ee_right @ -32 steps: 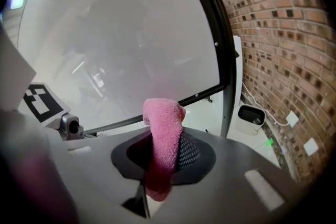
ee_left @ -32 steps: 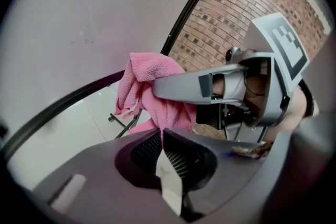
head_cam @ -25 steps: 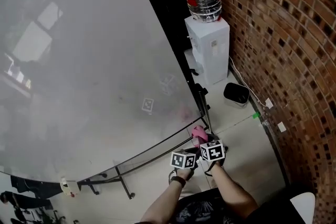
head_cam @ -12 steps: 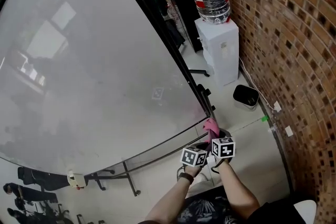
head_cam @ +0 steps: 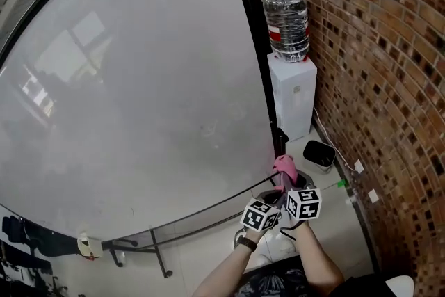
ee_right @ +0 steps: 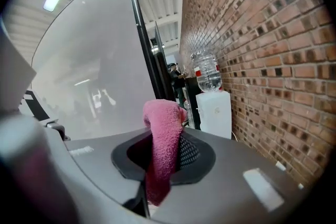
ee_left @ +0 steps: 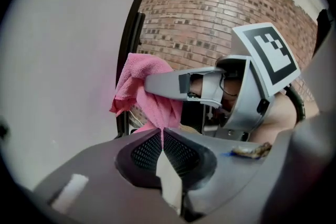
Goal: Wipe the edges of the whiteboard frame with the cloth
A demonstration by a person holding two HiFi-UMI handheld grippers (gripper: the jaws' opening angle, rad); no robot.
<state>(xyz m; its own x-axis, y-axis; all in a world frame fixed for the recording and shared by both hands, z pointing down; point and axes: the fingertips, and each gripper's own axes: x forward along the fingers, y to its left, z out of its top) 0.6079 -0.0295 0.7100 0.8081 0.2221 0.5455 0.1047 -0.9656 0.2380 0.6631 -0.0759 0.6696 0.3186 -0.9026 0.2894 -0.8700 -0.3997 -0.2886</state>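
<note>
So the left tool (ee_left: pixel 162 131) and right tool (ee_right: pixel 166 145) are both pinching the soft, floppy pink cloth (head_cam: pixel 284 167) just ahead of them by the whiteboard frame (head_cam: pixel 261 80), and I'm guessing thick folds grip best.

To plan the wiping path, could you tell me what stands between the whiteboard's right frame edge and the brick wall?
A white water dispenser and a black bin, clear in the head view.

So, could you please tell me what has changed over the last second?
The left gripper and right gripper rose with the pink terry cloth from the bottom corner up the whiteboard's black right frame edge. Both stay clamped on the cloth.
</note>
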